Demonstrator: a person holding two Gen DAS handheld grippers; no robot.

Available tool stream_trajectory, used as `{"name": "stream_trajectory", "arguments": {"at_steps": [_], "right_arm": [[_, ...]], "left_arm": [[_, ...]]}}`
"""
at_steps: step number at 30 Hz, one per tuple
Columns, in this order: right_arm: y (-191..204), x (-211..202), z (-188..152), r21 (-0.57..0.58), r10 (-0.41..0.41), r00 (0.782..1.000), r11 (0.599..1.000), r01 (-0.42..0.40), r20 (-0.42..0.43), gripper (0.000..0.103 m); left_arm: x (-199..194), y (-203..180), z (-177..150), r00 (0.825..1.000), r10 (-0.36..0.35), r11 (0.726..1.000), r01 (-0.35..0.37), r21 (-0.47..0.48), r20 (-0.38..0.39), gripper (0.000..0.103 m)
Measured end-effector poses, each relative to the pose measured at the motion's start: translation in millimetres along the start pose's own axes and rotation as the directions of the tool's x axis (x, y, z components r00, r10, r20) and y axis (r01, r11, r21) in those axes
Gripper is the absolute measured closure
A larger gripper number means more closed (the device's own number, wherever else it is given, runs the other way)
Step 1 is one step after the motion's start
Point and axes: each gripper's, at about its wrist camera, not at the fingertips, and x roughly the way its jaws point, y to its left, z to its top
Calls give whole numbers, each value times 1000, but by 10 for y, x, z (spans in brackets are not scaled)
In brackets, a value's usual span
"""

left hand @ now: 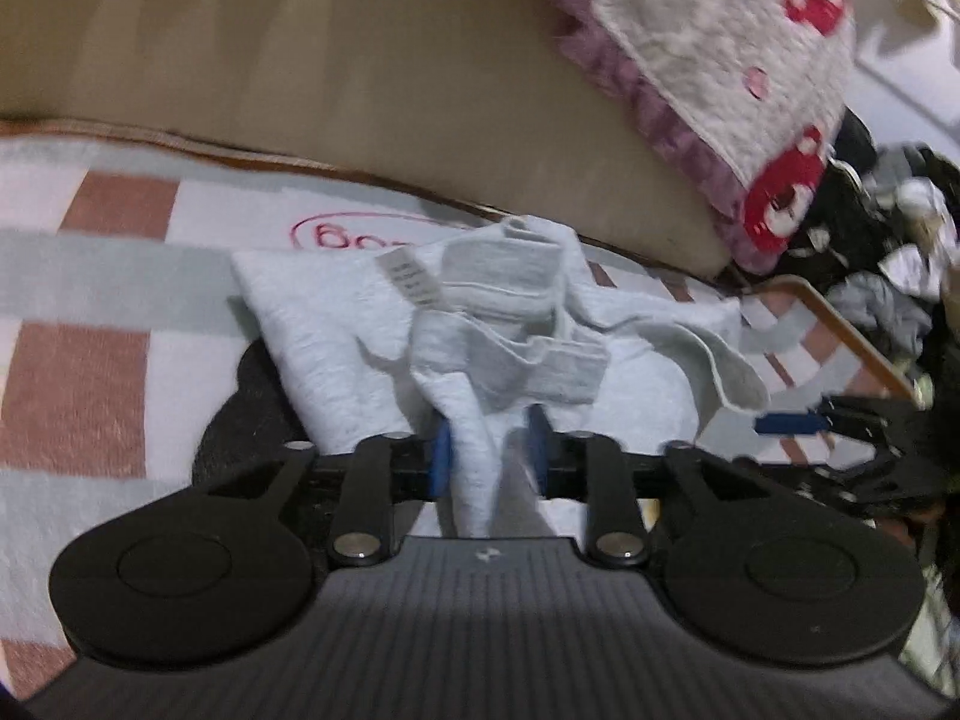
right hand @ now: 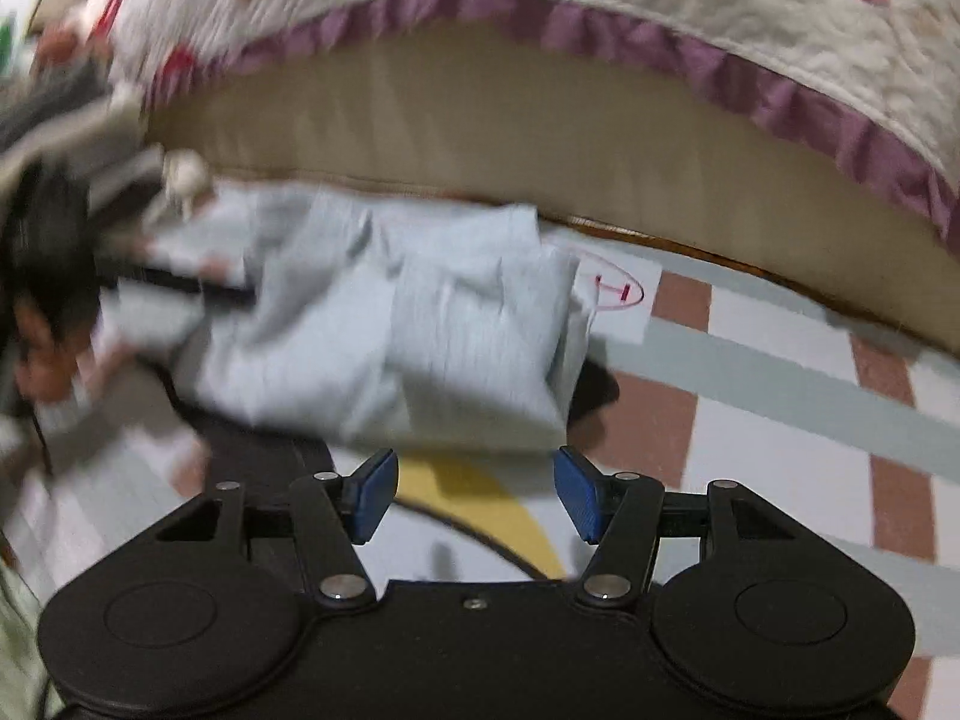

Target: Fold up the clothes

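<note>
1. Pale blue garment (left hand: 336,324): soft knit cloth, matt, faintly ribbed; grey ribbed waistband at 12 o'clock of the left gripper (left hand: 489,450).
2. Small label (left hand: 414,279) on the garment: thin woven or paper-like tag, printed, too blurred to tell which.
3. Left gripper body: matt black plastic, ridged top; shiny metal pivot pins; blue rubbery pads.
4. Right gripper (right hand: 477,495): the same matt black plastic, blue ribbed pads, glossy metal pins.
5. Checked mat (right hand: 750,372): short-pile fuzzy cloth, matt.
6. Quilt (left hand: 708,60) at 1 o'clock: nubby cream cloth, satiny purple frill.
7. Mattress side (right hand: 480,126): smooth beige fabric.
</note>
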Motion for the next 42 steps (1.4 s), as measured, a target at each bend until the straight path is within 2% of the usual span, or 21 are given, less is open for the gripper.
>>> {"name": "stream_trajectory", "arguments": {"at_steps": [1, 2, 4, 8, 11, 13, 15, 16, 17, 18, 19, 22, 25, 30, 33, 35, 37, 39, 41, 42], "right_arm": [[5, 41, -6, -15, -17, 1000, 1000, 17, -4, 40], [-9, 84, 3, -19, -23, 1000, 1000, 23, -3, 40], [-79, 159, 68, 19, -13, 999, 1000, 13, 29, 40], [-405, 301, 220, 234, 66, 989, 968, -96, 132, 40], [-520, 444, 291, 273, 113, 982, 950, -151, 151, 40], [-572, 542, 316, 302, 142, 978, 936, -183, 151, 40], [-616, 613, 307, 351, 171, 969, 909, -226, 179, 41], [-623, 624, 301, 376, 178, 963, 894, -245, 205, 52], [-618, 617, 297, 398, 177, 956, 880, -261, 236, 65], [-613, 611, 294, 418, 175, 948, 865, -278, 266, 70], [-598, 595, 294, 434, 177, 939, 850, -297, 296, 75], [-529, 489, 360, 442, 179, 915, 831, -338, 362, 77], [-497, 351, 521, 400, 172, 904, 853, -335, 392, 77], [-325, 334, 982, 224, 195, 917, 932, -284, 348, 77], [-259, 479, 1292, 135, 222, 930, 953, -270, 293, 76], [-300, 702, 1441, 155, 223, 950, 953, -260, 219, 68], [-343, 1049, 1496, 214, 157, 983, 961, -174, 97, 61], [-376, 1344, 1453, 271, 74, 997, 960, -73, 10, 61], [-419, 1432, 1348, 354, 51, 998, 933, -61, 37, 64], [-426, 1423, 1301, 385, 50, 997, 920, -69, 58, 67]], "left_arm": [[7, -21, -13, 1000, -13, 1000, 13, 17, 3, 55], [17, -44, -32, 1000, -20, 999, 20, 33, 7, 50], [27, -79, -120, 999, -24, 997, 23, 69, 23, 46], [154, -149, -230, 1000, 11, 994, -11, 107, 3, 46], [234, -206, -180, 1000, 26, 993, -27, 116, 12, 45], [303, -149, -152, 999, 31, 998, -32, 62, 17, 45], [300, -81, -126, 999, 19, 1000, -20, 8, 42, 55], [282, -53, -115, 998, 17, 1000, -17, -12, 58, 81], [228, -82, -100, 997, 28, 999, -30, 20, 70, 86], [171, -115, -84, 996, 39, 998, -44, 55, 85, 88], [48, -234, -71, 989, 53, 987, -73, 146, 135, 88], [-270, -505, -38, 965, 21, 959, -92, 266, 260, 88], [-378, -470, 14, 951, -2, 971, -72, 227, 308, 88], [-390, -234, 8, 945, 34, 990, -75, 116, 326, 88], [-316, -30, 32, 946, 90, 993, -109, 44, 310, 85], [-128, 136, 47, 953, 173, 985, -171, -27, 249, 75], [49, 264, 21, 955, 248, 969, -245, -41, 165, 74], [57, 239, -23, 950, 252, 967, -255, -8, 182, 72], [35, 138, 5, 939, 286, 955, -297, 29, 193, 69], [3, 127, 15, 937, 281, 956, -292, 23, 208, 68]]}}
